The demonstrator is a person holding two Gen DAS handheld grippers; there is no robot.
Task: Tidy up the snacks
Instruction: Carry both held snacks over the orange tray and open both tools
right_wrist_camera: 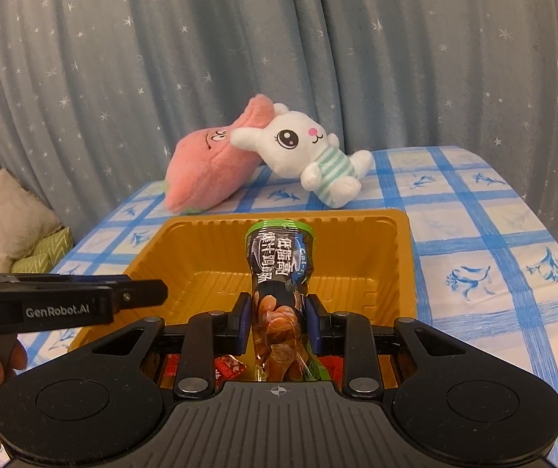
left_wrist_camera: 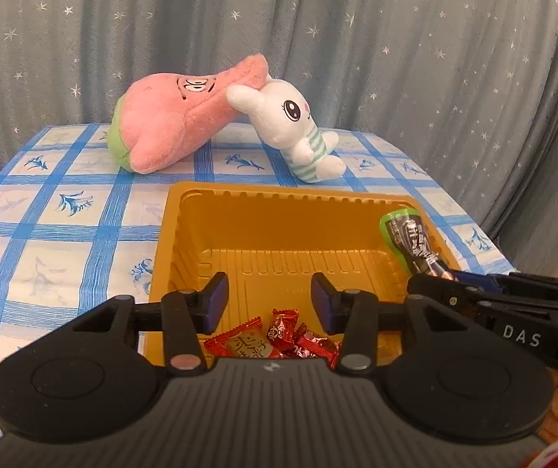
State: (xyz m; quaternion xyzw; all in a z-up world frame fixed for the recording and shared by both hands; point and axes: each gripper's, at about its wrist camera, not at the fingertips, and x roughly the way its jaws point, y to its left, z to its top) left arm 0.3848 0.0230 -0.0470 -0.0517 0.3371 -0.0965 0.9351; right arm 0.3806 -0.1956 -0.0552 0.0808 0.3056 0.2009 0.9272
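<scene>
An orange plastic tray [left_wrist_camera: 263,202] [right_wrist_camera: 403,257] sits on the blue checked tablecloth. Several red wrapped candies [left_wrist_camera: 282,337] lie at its near end; one shows in the right wrist view [right_wrist_camera: 230,366]. My left gripper [left_wrist_camera: 270,302] is open and empty just above those candies. My right gripper [right_wrist_camera: 277,319] is shut on a green-and-black snack packet [right_wrist_camera: 280,257] and holds it over the tray. In the left wrist view the packet [left_wrist_camera: 407,236] sticks up at the tray's right rim, with the right gripper [left_wrist_camera: 444,275] below it.
A pink plush [left_wrist_camera: 177,117] [right_wrist_camera: 208,167] and a white rabbit plush [left_wrist_camera: 294,124] [right_wrist_camera: 310,148] lie at the table's far edge, behind the tray. A starred grey curtain hangs behind. Cushions [right_wrist_camera: 9,222] lie off the table's left.
</scene>
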